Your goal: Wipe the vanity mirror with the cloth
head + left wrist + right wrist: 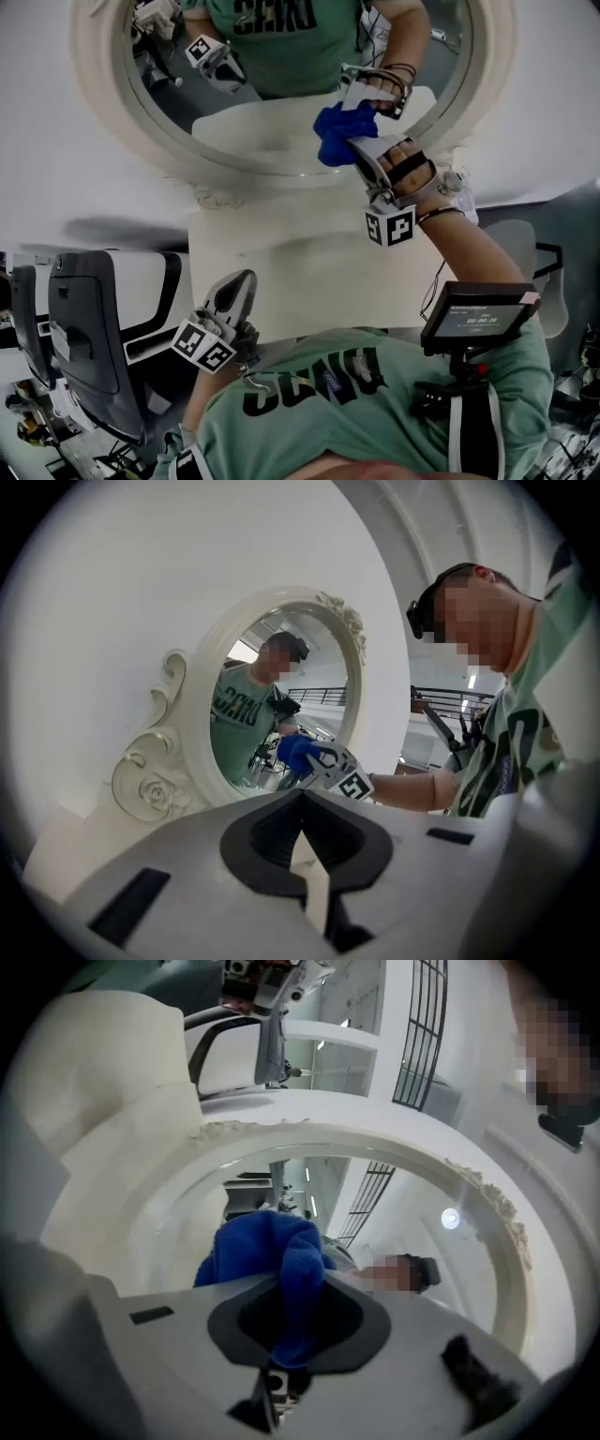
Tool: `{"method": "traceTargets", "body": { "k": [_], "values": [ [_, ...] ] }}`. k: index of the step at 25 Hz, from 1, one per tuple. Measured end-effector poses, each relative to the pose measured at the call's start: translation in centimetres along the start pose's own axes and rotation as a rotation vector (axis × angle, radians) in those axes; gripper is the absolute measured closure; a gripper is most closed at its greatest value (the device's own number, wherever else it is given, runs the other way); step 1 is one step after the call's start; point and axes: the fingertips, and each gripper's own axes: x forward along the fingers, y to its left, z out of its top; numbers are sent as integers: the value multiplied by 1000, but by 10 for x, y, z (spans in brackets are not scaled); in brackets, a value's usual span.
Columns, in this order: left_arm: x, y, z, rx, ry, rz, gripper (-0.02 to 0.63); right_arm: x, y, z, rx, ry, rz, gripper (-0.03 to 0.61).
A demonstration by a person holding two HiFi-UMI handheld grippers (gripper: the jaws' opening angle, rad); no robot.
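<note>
The soft blue cloth (339,134) is clenched in the right claw (357,142), a fold pinched between the jaws and the bunched wad ahead of them meeting its own reflection low on the glass, toward the right side as the head view shows it. It looks light and limp, so it should crumple and drag, not slide; a hold deep in the bunch, as here, seems soundest. The oval vanity mirror in its cream carved frame (98,84) stands upright at the back of the pale desk (281,262), against a white wall. Its long axis runs up and down and its glass faces the person. It probably needs gentle pressure. The left claw (232,292) hangs low near the person's body, well apart from the mirror, jaws closed on nothing.
</note>
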Motion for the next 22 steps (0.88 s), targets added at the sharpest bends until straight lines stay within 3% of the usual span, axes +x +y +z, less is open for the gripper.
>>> {"method": "traceTargets", "body": {
  "k": [5, 10, 14, 17, 22],
  "values": [
    [1, 13, -34, -39, 51, 19, 604, -15, 134, -5, -17, 7, 203, 531],
    [-4, 16, -46, -61, 55, 29, 604, -9, 144, -4, -2, 33, 233, 532],
    [-6, 2, -26, -26, 12, -1, 604, -7, 145, 2, -39, 44, 330, 531],
    [-13, -13, 7, 15, -41, -19, 604, -7, 87, 8, -43, 30, 292, 531],
    [-29, -55, 59, 96, -132, -52, 604, -14, -111, 13, -31, 16, -1, 529]
  ]
}}
